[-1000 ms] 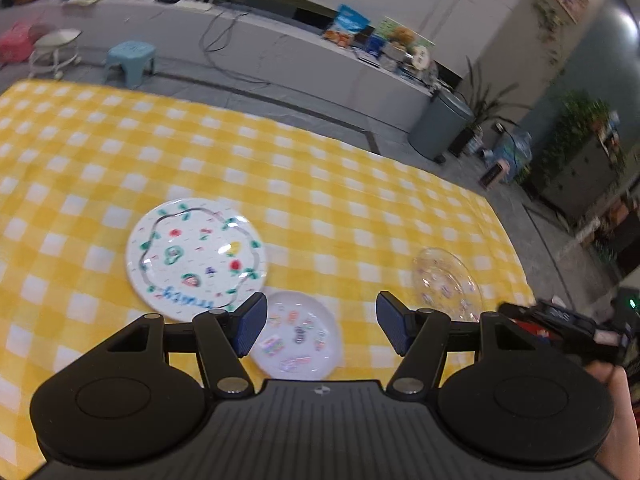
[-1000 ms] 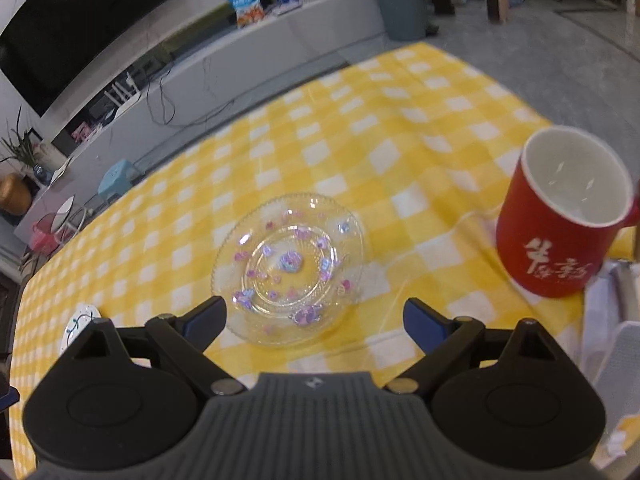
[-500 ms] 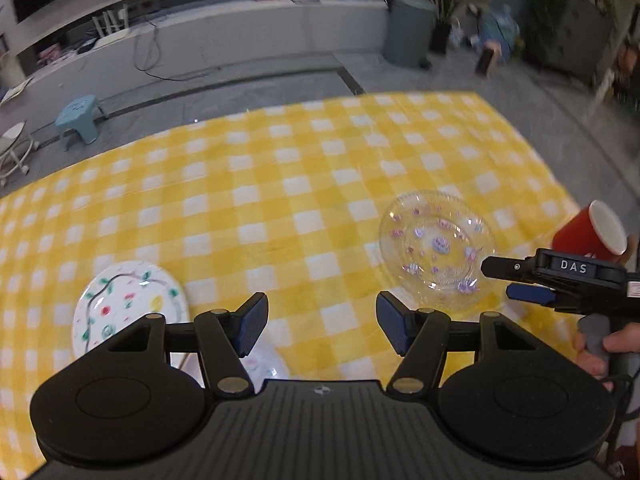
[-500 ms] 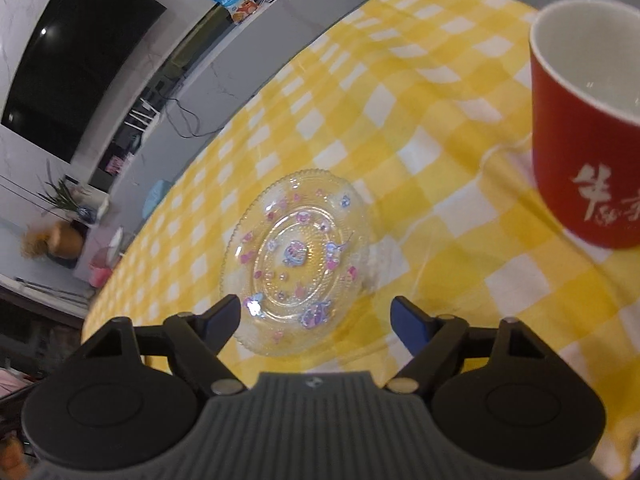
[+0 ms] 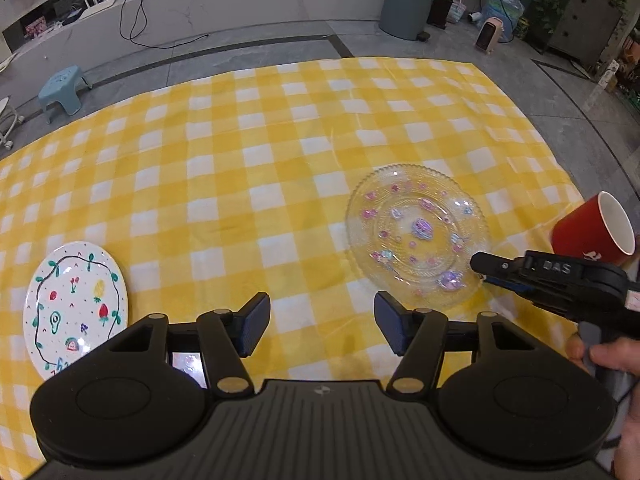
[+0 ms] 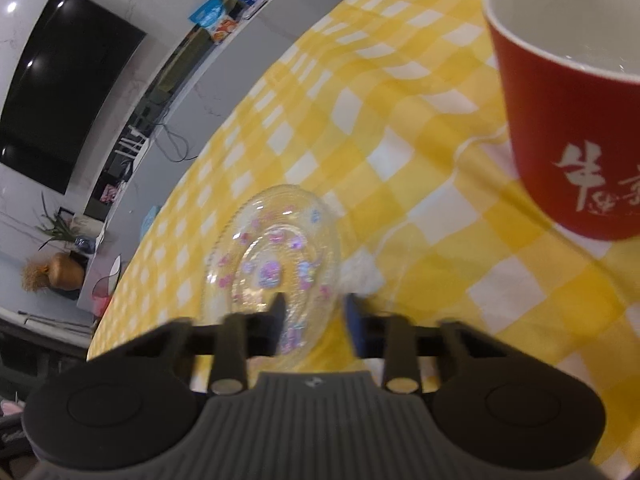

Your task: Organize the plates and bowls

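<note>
Right gripper (image 6: 314, 320) narrows around our glass plate's (image 6: 276, 268) rim; painted plate (image 5: 74, 306), lower left, waits unstacked.

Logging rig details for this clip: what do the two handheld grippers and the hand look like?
Both are matte black: a ribbed body, two round discs, brass-coloured pivot pins, dark blue pads on the fingers. The left gripper shows a small centre emblem. The right gripper carries white "DAS" lettering, held by a bare hand. No cables visible.
</note>
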Demonstrator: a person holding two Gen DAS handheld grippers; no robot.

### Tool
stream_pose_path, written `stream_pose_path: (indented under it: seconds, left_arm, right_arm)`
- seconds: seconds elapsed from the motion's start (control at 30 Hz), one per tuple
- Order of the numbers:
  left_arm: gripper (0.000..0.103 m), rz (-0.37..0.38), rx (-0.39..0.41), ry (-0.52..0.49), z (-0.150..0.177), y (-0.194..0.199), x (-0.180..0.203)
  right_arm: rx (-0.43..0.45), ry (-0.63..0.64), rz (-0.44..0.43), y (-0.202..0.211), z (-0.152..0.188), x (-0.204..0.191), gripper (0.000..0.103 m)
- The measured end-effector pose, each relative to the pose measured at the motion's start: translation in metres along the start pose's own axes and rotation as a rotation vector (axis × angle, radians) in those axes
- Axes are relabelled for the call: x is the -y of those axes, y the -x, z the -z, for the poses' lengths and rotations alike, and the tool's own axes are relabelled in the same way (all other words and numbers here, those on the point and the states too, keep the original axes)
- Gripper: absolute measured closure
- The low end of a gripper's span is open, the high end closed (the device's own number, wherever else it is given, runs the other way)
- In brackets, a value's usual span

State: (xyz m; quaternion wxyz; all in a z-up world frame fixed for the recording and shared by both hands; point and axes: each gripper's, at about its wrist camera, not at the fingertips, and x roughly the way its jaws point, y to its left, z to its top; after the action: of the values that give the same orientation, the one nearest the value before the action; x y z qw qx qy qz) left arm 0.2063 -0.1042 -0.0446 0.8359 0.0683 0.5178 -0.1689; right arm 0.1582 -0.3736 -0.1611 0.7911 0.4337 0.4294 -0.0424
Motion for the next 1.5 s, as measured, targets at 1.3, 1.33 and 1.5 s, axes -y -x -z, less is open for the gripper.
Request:
stream_pose_path:
  seconds: [1.3,1.33,1.5]
  left_arm:
    - [0.036,-0.075,0.385,0.238,0.126,0.052,0.032]
    - [0.036,-0.066,0.374,0.235,0.127,0.047,0.032]
    - [0.036,-0.05,0.38,0.219,0.123,0.038,0.037]
  right_arm:
    - [-0.13,0.271,0.21,0.049,0.05,-0.022,0.095]
    - [-0.151,0.284,0.207,0.051,0.052,-0.022,0.095]
    - [-0.208,0.346,0.161,0.065,0.062,-0.016,0.098]
